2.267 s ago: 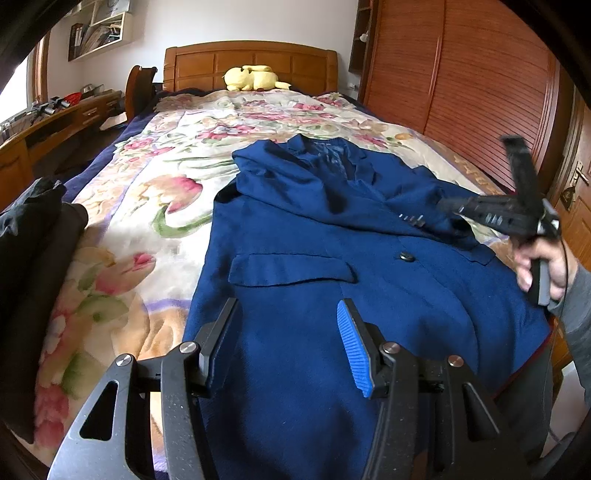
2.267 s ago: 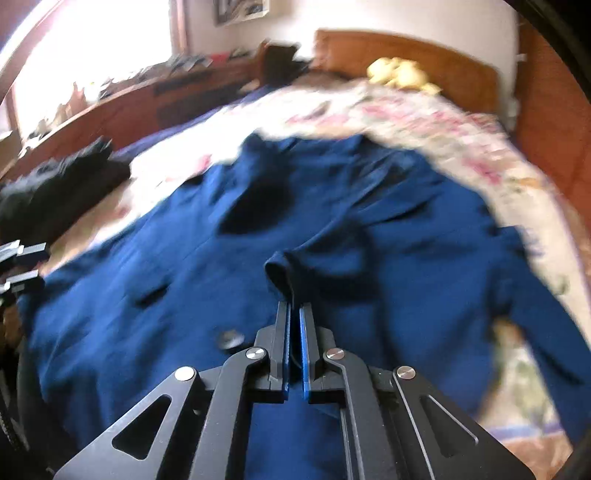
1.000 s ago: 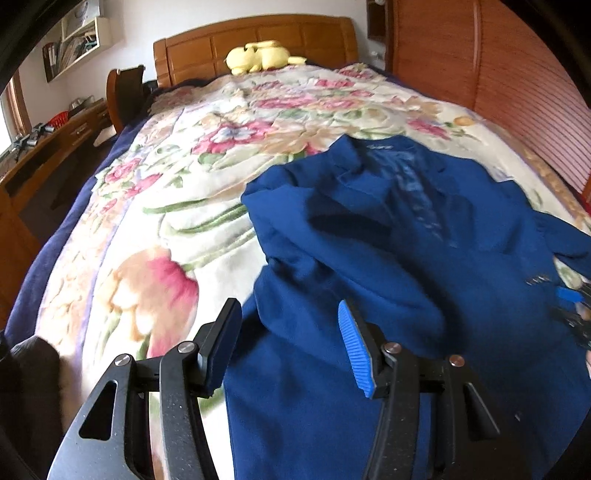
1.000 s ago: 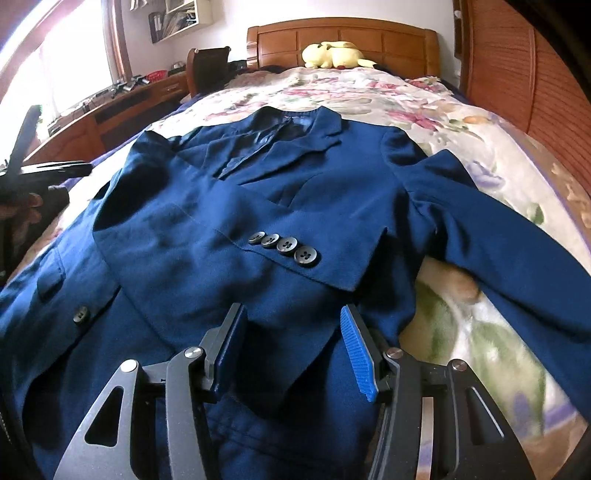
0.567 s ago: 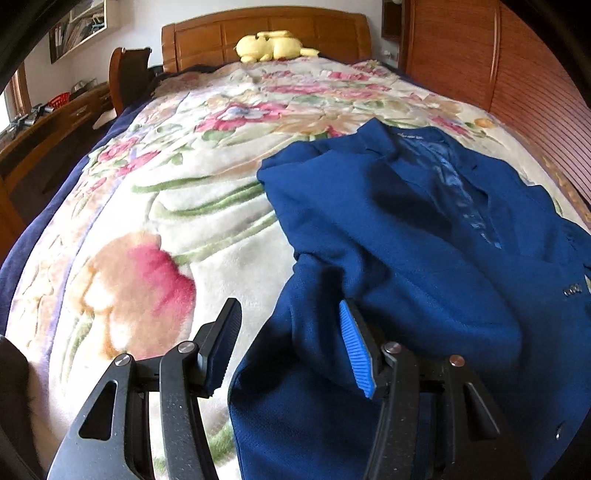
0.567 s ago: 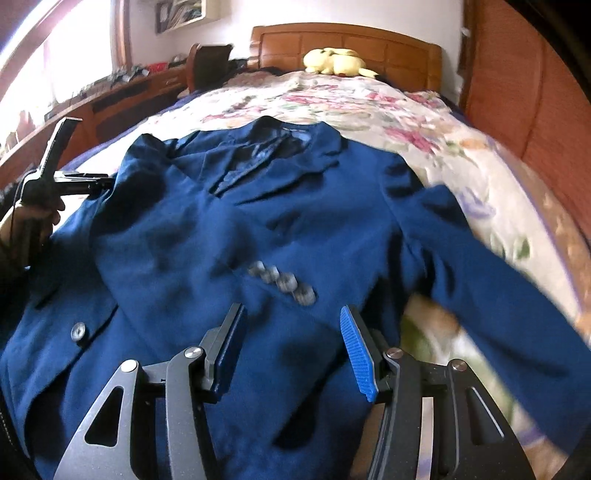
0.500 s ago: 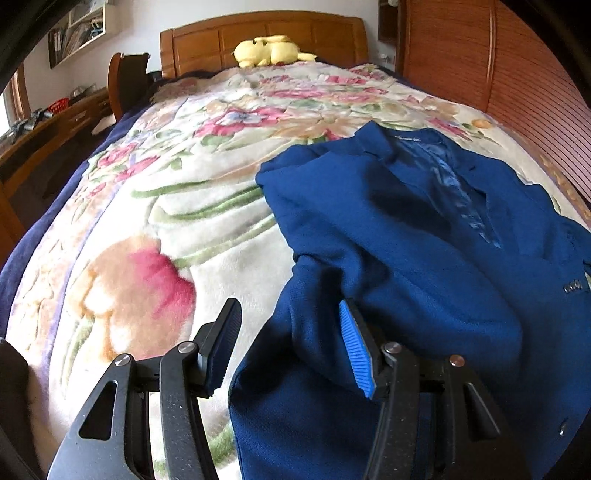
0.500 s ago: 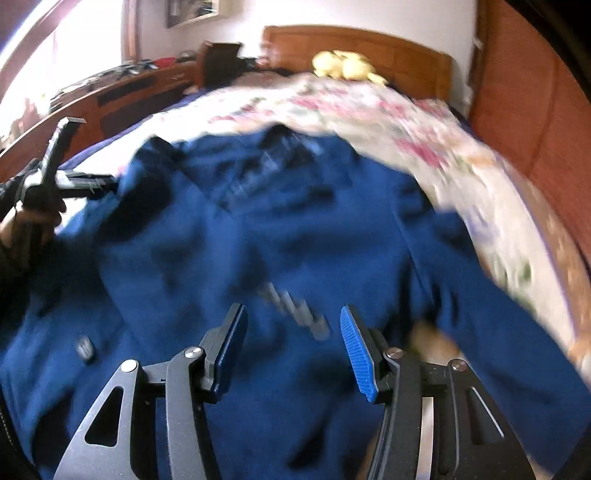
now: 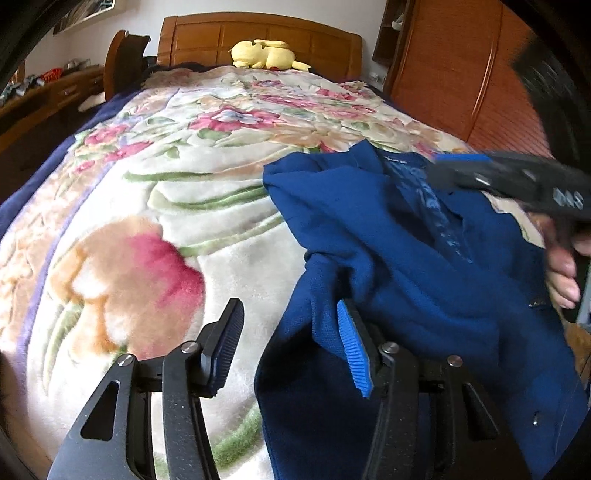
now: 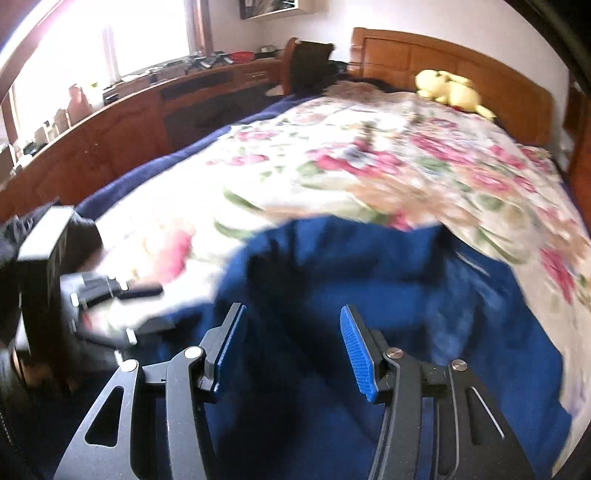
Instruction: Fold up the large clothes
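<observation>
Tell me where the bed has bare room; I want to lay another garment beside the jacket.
The floral blanket is bare left of the blue jacket, from the left gripper up toward the yellow plush toy at the headboard. The right side is crowded: the jacket and the right gripper fill it.

Pretty clearly a bedroom in someone's home. There's a big bed point(image 9: 155, 206) covered with a floral blanket point(image 9: 221, 122), a wooden headboard point(image 9: 258, 38) at 12 o'clock, and a yellow plush toy point(image 9: 264, 54) sitting right against it. Over at 3 o'clock there's a reddish wooden wardrobe point(image 9: 461, 74) with slatted doors. At 9 to 10 o'clock a long wooden desk point(image 10: 122, 122) runs along under a bright window point(image 10: 92, 48), cluttered with small stuff, with a chair point(image 10: 308, 61) near the head of the bed. A wall shelf point(image 10: 280, 7) hangs up top.
</observation>
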### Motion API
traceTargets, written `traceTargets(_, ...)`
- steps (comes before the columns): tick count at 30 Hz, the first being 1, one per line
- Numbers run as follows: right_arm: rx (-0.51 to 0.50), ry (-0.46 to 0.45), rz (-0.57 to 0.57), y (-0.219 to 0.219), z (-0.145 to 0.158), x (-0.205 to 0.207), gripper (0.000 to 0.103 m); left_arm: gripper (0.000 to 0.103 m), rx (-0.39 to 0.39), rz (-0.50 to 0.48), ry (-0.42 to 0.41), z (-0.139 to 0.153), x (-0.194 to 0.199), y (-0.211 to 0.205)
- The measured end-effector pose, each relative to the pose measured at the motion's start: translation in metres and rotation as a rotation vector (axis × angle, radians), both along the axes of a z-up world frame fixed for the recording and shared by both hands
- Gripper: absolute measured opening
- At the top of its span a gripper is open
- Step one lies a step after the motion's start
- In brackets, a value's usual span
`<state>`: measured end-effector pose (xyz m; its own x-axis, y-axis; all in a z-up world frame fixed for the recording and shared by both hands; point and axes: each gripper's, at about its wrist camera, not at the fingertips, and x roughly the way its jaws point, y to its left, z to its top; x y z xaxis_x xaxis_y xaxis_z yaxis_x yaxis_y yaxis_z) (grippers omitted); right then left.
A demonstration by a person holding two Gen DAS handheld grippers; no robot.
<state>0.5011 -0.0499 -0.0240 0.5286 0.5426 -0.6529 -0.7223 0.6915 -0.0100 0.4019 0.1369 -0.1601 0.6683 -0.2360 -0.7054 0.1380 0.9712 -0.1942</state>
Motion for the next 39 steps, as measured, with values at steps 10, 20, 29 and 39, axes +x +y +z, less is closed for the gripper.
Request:
traceTargets(10, -0.063, 0.161, 0.052, 0.055, -0.021, 0.047, 0.006, 0.009, -0.096, -0.074, 0.034, -0.003, 0.003, -0.002)
traceTargets(20, 0.010, 0.028, 0.012, 0.075, 0.015, 0.053, 0.003, 0.000, -0.123, 0.085, -0.012, 0.009, -0.001, 0.046)
traceTargets(29, -0.211, 0.056, -0.184, 0.093, -0.037, 0.090, 0.009, 0.000, -0.114, 0.120, -0.013, 0.010, -0.002, 0.057)
traceTargets(39, -0.094, -0.023, -0.175, 0.003, -0.026, 0.019, 0.067, 0.010, -0.069, 0.087, -0.059, 0.029, -0.015, 0.047)
